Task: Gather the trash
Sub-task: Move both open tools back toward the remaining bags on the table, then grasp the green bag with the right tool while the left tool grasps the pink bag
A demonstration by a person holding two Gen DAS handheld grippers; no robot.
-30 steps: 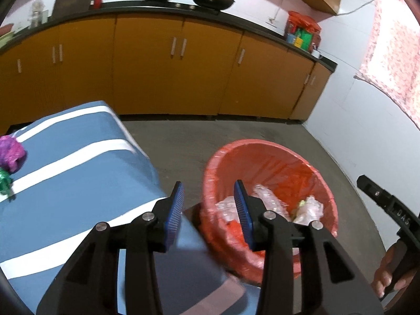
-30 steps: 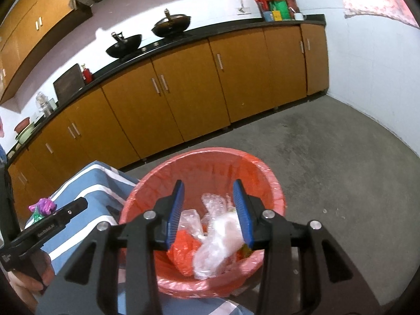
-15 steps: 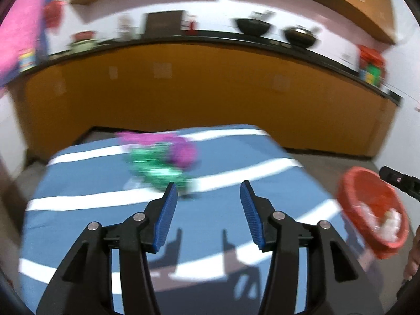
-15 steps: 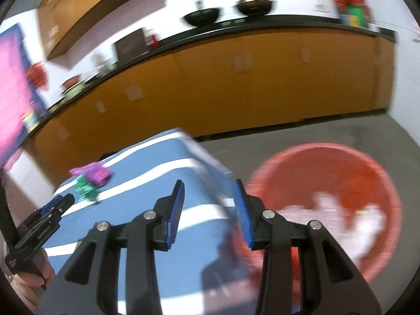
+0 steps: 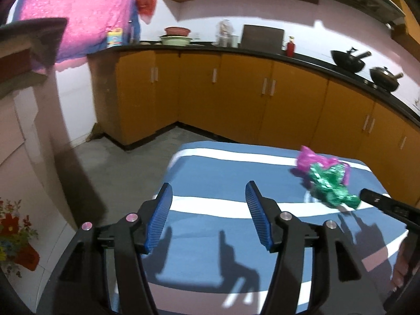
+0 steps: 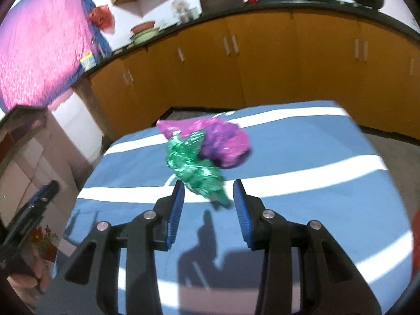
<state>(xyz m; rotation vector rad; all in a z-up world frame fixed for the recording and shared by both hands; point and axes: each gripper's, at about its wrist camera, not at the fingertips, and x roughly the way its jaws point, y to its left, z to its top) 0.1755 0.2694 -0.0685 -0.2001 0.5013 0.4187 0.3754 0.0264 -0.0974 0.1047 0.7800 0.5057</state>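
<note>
From your left wrist, the left gripper (image 5: 208, 211) is empty, jaws opening over the striped blue tablecloth (image 5: 218, 173); the green foil wrapper (image 5: 331, 187) lies right of it, touching the pink wrapper (image 5: 308, 157).

From your right wrist, the right gripper (image 6: 208, 200) stands apart, empty, the green wrapper's tail just ahead. Likely feather-light, crinkly, slippery: pinch the bunched middle.

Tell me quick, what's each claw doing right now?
Left gripper: jaws opening, nothing between them.
Right gripper: open, empty, its tips close to the green wrapper on the table.
</note>
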